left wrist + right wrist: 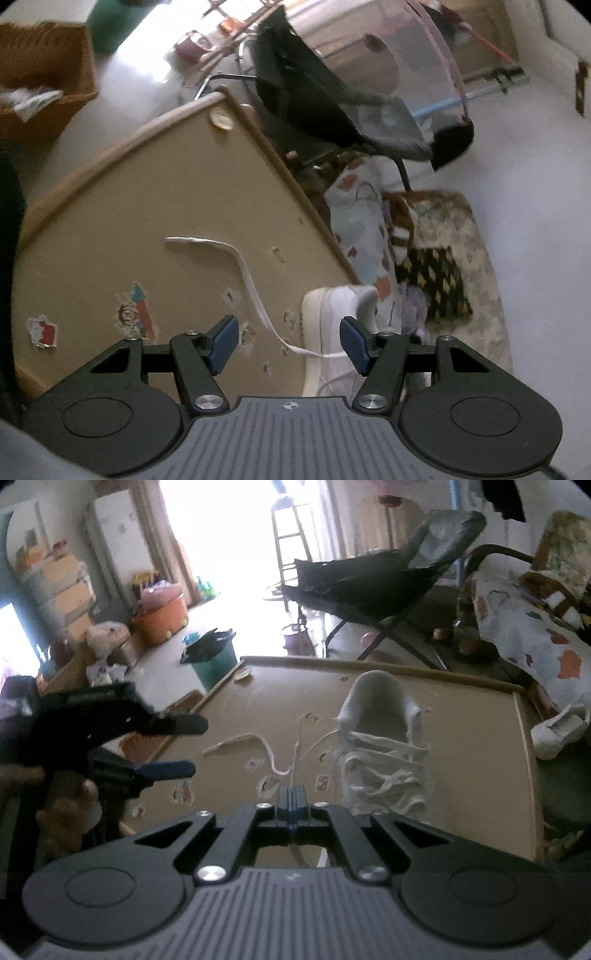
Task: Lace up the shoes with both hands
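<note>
A white shoe (384,734) stands on the tan table (480,775), toe towards me, with white lacing criss-crossed over its tongue. My right gripper (291,794) is shut on a thin strand of the white lace (295,760), left of the shoe. A loose lace end (240,740) curls on the table further left. My left gripper (177,746), held by a hand, hovers open at the table's left side. In the left wrist view the left gripper (290,345) stands open; the lace (251,284) runs between its blue pads (221,343) without being pinched, towards the shoe (332,317).
A second white shoe (557,731) lies off the table at the right, by a patterned cloth (535,635). A black folding chair (369,590) and a green bin (216,661) stand beyond the far edge. A wicker basket (44,74) sits on the floor. Stickers dot the tabletop.
</note>
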The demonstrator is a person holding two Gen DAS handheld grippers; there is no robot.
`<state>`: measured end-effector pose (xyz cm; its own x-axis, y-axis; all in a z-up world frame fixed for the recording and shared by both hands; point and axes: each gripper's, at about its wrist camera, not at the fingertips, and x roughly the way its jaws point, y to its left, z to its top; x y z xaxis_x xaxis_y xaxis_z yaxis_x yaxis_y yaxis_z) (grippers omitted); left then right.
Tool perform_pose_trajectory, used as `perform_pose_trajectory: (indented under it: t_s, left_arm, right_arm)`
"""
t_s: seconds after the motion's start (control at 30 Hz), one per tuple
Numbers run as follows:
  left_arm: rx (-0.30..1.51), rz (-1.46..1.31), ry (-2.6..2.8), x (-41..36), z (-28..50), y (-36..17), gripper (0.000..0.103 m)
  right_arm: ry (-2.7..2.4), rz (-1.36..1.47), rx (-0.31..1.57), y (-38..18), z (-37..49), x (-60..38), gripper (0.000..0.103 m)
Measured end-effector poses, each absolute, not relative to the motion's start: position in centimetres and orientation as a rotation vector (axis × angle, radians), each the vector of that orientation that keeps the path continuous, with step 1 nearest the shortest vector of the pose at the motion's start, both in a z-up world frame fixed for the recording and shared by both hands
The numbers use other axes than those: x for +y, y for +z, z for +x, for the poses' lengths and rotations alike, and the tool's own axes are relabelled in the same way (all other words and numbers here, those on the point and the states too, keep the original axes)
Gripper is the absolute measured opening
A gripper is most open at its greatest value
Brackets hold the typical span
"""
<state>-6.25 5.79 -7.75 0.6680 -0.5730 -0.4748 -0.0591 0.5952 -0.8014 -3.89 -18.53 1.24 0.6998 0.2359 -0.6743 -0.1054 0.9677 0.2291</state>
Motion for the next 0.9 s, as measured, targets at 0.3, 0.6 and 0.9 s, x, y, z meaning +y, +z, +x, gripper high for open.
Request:
perform_pose_trajectory:
  t_s: [0.3, 0.6, 0.9]
  left_arm:
    - [0.839, -0.965, -0.471, 2.0, -5.9, -6.6, 0.062]
    - [0.821, -0.845, -0.597, -1.7, -6.9, -7.1, 0.062]
    - [0.858, -0.783, -0.664, -3.3, -6.3, -8.2, 0.059]
  right_arm:
    - [0.224, 0.146, 0.734, 1.5, -4.6, -18.6, 0.001]
    - [0.252, 0.2, 0.745, 0.9, -4.5, -19.0, 0.001]
    - [0.274, 0.226, 0.75, 0.7, -4.5, -19.0, 0.001]
